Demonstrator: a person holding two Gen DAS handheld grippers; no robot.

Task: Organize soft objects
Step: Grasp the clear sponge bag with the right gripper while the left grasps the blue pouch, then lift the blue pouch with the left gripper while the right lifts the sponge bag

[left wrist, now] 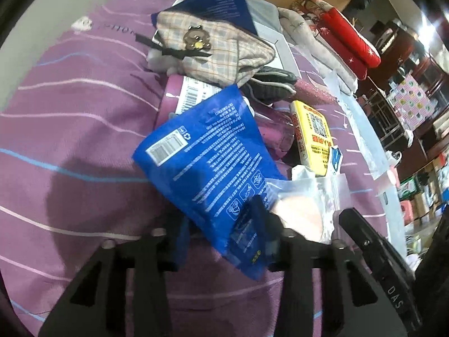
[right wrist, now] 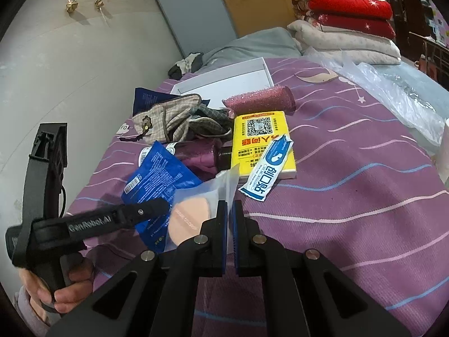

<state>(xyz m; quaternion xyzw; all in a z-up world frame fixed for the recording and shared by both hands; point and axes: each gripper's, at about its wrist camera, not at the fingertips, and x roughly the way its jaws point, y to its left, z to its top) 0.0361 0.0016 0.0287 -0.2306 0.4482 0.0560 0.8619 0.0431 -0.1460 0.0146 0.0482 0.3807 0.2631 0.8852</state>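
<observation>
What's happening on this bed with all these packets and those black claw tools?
A person is sorting small items on a purple striped bedspread with two hand-held claws. The left claw has a blue packet between its fingers; whether it is gripped is unclear. The right claw is shut on a clear bag holding a powder puff. A yellow booklet, plaid pouch and pink glitter case lie beyond.

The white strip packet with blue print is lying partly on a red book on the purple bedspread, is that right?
Not quite: the book is yellow, not red, as the right wrist view shows. The white strip packet does lie partly on it, on the purple bedspread.
</observation>
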